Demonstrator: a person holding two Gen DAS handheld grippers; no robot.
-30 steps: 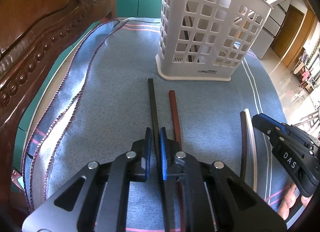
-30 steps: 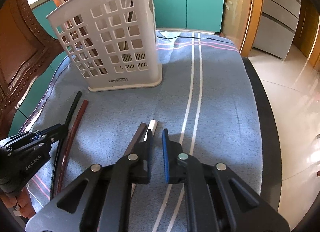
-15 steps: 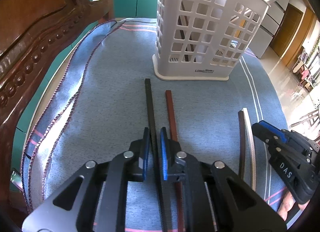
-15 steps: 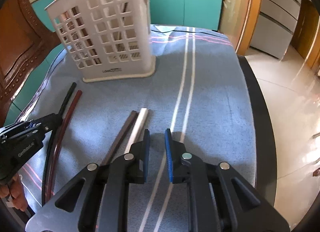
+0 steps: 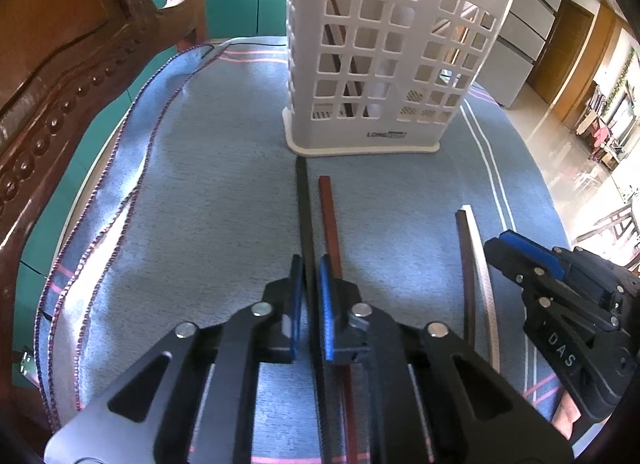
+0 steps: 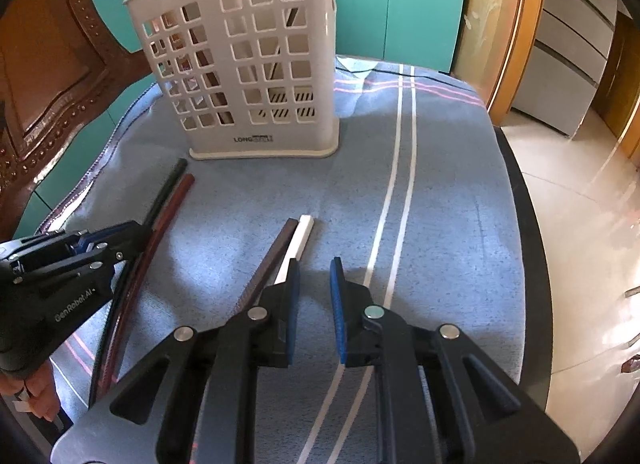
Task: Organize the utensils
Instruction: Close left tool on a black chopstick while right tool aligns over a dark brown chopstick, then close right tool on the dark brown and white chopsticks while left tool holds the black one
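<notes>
left gripper (image 5: 310, 300) low over the blue cloth (image 5: 208, 203), jaws narrow around the black chopstick (image 5: 302, 203), not clearly clamped. red chopstick (image 5: 329, 215) lies just beside it; best to close squarely on the black one alone and lift level. white holder (image 5: 384, 63) stands beyond the tips, dark and pale sticks upright inside, count unclear through the lattice.

right view: right gripper (image 6: 314, 296) spread open, empty, its left finger just beside the white chopstick (image 6: 298, 240) and brown chopstick (image 6: 272, 260), which lie touching. should shift left to straddle them. holder (image 6: 256, 63) well apart, sticks leaning within.
</notes>
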